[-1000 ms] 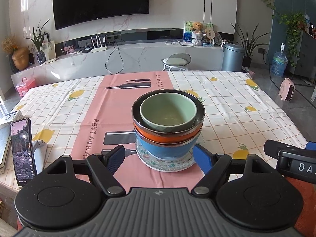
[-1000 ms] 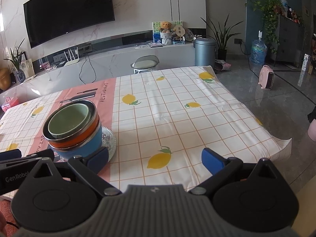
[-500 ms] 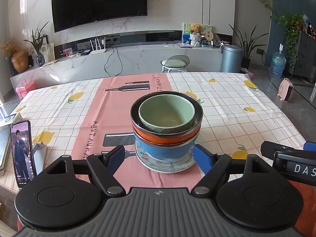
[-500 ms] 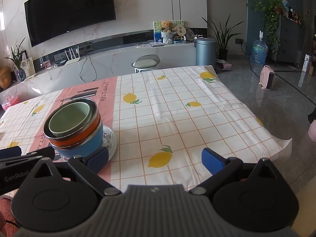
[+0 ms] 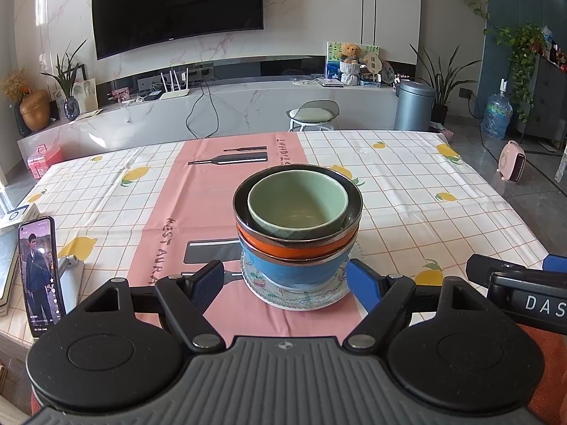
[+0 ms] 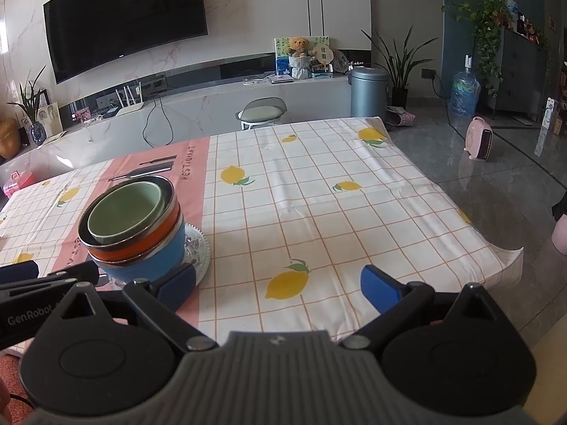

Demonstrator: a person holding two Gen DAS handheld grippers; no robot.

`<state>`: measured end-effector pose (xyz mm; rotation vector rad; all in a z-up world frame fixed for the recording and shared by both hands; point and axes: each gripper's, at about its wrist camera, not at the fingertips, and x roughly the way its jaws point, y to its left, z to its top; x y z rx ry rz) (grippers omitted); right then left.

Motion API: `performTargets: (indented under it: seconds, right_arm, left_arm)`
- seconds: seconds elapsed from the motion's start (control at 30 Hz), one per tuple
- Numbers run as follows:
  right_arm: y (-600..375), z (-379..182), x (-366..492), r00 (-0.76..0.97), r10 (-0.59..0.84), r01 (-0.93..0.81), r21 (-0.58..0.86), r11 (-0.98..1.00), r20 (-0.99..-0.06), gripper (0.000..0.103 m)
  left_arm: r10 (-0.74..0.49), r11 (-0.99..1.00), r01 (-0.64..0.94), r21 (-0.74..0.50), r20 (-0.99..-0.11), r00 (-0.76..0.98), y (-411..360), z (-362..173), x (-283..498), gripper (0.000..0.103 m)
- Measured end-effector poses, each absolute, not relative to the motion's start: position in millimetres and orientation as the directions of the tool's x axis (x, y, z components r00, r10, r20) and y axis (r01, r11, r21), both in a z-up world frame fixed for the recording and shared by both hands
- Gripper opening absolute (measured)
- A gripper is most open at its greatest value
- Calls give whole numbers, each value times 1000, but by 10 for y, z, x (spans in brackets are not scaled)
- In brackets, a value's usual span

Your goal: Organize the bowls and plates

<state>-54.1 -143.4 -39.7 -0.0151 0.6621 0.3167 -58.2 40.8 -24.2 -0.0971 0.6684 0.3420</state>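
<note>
Both tools stand with their blue pads spread wide and nothing between them. Our left tool sits low in the centre of its frame, its jaws flanking the stack of bowls without touching it; our right tool points across bare cloth, with the stack off to the lower left of its frame, just beyond its left pad.

We see the stack near the middle of the tabletop: a green bowl nested in an orange bowl with a metal rim, that one nested in a blue bowl, and all three on a patterned glass plate. The plate rests on the pink strip of the lemon-print tablecloth.

At the lower left of the left view, a phone stands upright on a stand, its screen lit. In the right view the other tool's black body crosses the lower left corner, beside the blue bowl.
</note>
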Motion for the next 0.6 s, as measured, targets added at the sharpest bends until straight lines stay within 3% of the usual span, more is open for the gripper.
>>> performTargets:
  seconds: [0.6]
  right_arm:
    - [-1445, -402, -543, 740, 292, -295, 97, 950, -606, 97]
  left_arm:
    - [281, 940, -341, 22, -620, 733, 407, -224, -581, 92]
